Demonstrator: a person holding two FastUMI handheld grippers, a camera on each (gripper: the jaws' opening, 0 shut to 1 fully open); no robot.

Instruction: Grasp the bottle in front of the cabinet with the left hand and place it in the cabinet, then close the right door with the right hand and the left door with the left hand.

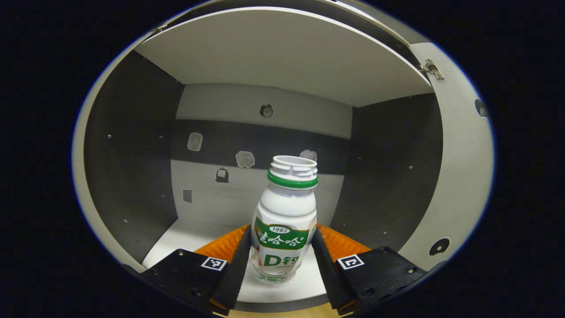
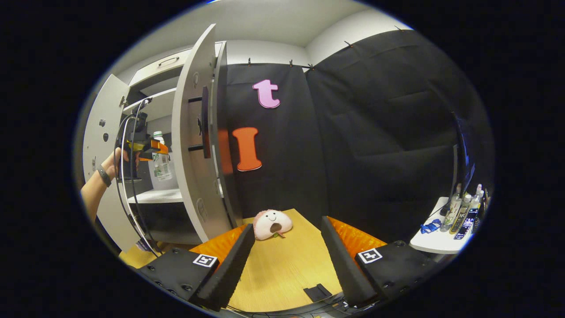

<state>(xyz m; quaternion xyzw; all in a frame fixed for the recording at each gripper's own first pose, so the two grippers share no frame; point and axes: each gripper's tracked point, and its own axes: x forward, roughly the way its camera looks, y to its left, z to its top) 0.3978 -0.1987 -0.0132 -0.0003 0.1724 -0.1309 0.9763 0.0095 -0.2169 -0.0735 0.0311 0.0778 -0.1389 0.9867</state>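
Inside the cabinet [image 1: 132, 150], the left gripper [image 1: 282, 251] clamps the bottle [image 1: 284, 221] upright just above the shelf [image 1: 185, 238]; over the bench [image 2: 282, 260], the right gripper [image 2: 287, 251] gapes wide, holding nothing

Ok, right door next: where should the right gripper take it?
Judging from the right gripper view, push the right door on its outer face near the free edge, coming from the right. It stands wide open, edge toward the right gripper, so pushing should swing it shut.
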